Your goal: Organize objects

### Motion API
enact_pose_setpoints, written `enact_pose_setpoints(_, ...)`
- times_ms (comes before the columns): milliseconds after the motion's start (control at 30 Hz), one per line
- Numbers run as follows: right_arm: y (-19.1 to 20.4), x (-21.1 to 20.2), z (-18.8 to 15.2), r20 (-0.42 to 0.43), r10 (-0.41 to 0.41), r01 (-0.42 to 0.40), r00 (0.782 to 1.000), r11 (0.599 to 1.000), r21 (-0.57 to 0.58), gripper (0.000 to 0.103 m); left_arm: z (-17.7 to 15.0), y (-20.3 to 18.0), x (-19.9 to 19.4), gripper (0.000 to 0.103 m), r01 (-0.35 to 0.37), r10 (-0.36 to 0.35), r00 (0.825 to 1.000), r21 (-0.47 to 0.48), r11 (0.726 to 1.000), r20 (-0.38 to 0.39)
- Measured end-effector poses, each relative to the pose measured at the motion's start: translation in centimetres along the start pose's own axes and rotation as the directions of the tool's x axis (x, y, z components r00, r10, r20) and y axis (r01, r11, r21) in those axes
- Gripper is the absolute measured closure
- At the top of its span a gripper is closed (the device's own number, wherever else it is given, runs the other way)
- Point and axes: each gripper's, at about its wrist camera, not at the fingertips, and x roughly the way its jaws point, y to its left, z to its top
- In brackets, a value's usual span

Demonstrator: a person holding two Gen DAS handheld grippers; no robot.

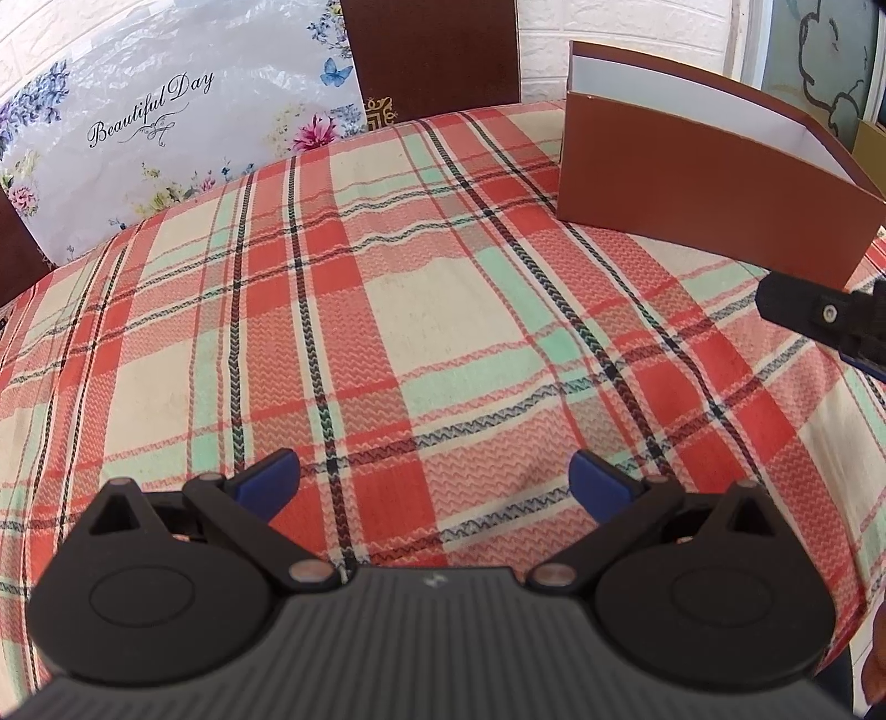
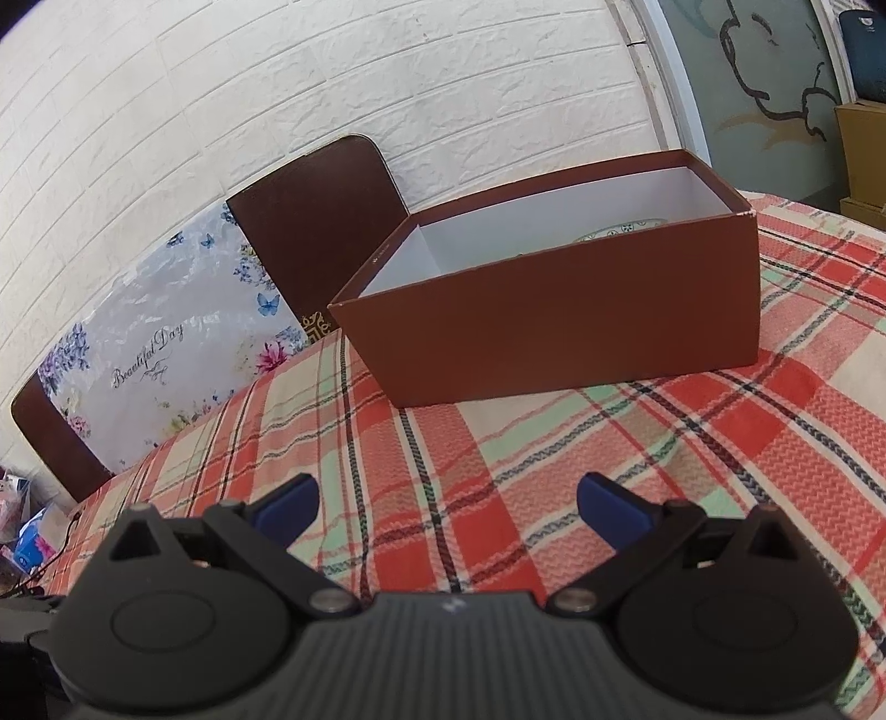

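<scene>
A brown open box (image 2: 554, 327) with a white inside stands on the plaid tablecloth (image 2: 554, 454); a patterned round item (image 2: 620, 230) shows just over its front wall. In the left wrist view the box (image 1: 692, 183) is at the far right. My right gripper (image 2: 446, 507) is open and empty, low over the cloth in front of the box. My left gripper (image 1: 434, 482) is open and empty over bare cloth (image 1: 387, 310). Part of the right gripper (image 1: 830, 321) shows at the right edge of the left wrist view.
A floral "Beautiful Day" bag (image 1: 166, 127) and dark brown chair backs (image 1: 437, 50) stand behind the table's far edge, against a white brick wall (image 2: 332, 83). Cardboard boxes (image 2: 864, 160) sit at the far right. Clutter lies on the floor at the left (image 2: 27, 537).
</scene>
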Motion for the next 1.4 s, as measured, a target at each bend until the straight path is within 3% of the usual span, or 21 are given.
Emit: enact_pose_setpoints(1400, -0.80, 0.84, -0.33, -0.021, -0.002, 0.002, 1.000, 1.000, -0.006, 0.000, -0.35, 0.02, 0.81, 0.000, 0.002, -0.002, 0.999, -0.011, 1.000, -0.039)
